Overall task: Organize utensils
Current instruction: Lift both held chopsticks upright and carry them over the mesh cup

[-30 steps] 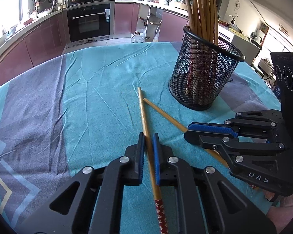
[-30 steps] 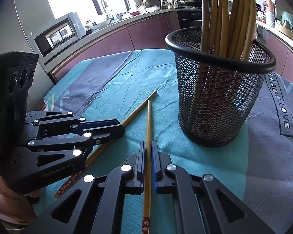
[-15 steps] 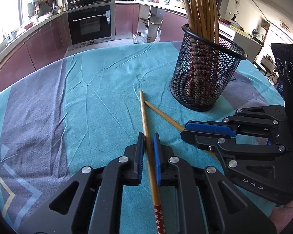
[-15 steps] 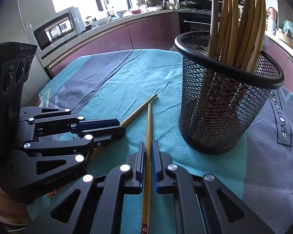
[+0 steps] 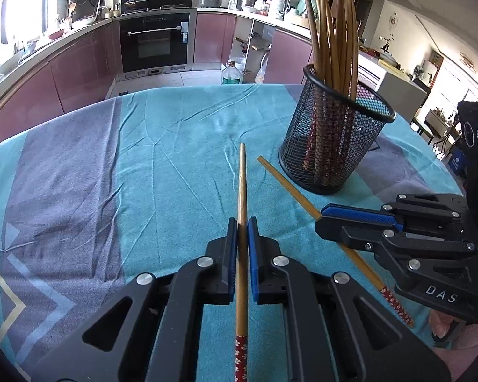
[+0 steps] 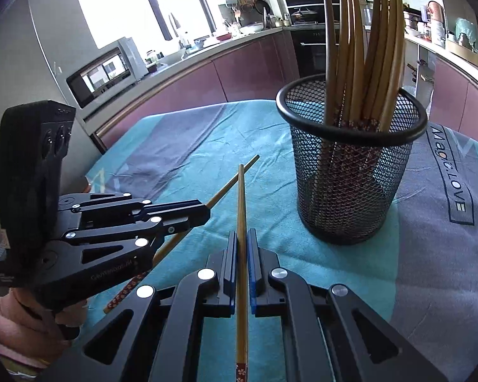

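Note:
Two wooden chopsticks with red patterned ends are held over the teal tablecloth (image 5: 175, 159). My left gripper (image 5: 242, 222) is shut on one chopstick (image 5: 242, 184), which runs straight out between its blue pads. My right gripper (image 6: 242, 234) is shut on the other chopstick (image 6: 240, 197) in the same way. Each wrist view shows the other gripper from the side: the right gripper (image 5: 320, 219) with its chopstick (image 5: 286, 184), and the left gripper (image 6: 207, 213) with its chopstick (image 6: 232, 181). The two tips nearly meet. A black mesh holder (image 5: 331, 146) (image 6: 350, 191) with several chopsticks stands upright just beyond, on the right.
A hand in a pink sleeve (image 6: 12, 328) grips the left tool. The cloth has grey bands (image 5: 63, 175) and lettering (image 6: 449, 172) near the holder. Beyond the table's far edge are purple kitchen cabinets, an oven (image 5: 156, 41) and a microwave (image 6: 105, 70).
The chopstick in my left gripper, slanted across the pads before, now lies straight along the fingers. Both grippers stay shut and nearly in place.

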A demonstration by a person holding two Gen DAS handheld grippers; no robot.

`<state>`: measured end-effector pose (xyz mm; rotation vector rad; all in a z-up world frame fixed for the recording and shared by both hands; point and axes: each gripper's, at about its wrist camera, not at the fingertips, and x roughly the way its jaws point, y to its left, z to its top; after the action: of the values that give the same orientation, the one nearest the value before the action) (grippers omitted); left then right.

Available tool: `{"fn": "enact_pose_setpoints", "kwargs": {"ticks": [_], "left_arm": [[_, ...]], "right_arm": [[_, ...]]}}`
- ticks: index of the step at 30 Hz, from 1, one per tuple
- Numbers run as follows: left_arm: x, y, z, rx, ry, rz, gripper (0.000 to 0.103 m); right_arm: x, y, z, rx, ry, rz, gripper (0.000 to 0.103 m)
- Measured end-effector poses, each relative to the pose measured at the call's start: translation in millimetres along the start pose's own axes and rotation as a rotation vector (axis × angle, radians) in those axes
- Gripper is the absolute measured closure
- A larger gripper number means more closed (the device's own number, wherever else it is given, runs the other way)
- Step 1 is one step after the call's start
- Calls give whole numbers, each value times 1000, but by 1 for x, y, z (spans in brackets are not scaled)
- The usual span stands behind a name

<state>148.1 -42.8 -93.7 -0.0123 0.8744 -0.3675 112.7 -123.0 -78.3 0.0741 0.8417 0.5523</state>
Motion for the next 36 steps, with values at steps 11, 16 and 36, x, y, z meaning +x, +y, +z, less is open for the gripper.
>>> {"fn": "enact_pose_setpoints", "kwargs": {"ticks": [11, 16, 36], "left_arm": [[-31, 2, 5, -22, -55, -61, 96], [-47, 2, 9, -31, -83, -106, 96], [-118, -10, 31, -14, -228, -244, 96]], "right_arm": [[-30, 5, -1, -3, -73, 13, 98], [-48, 3, 1, -2, -120, 9, 98], [-103, -8, 17, 4, -288, -14, 98]]}}
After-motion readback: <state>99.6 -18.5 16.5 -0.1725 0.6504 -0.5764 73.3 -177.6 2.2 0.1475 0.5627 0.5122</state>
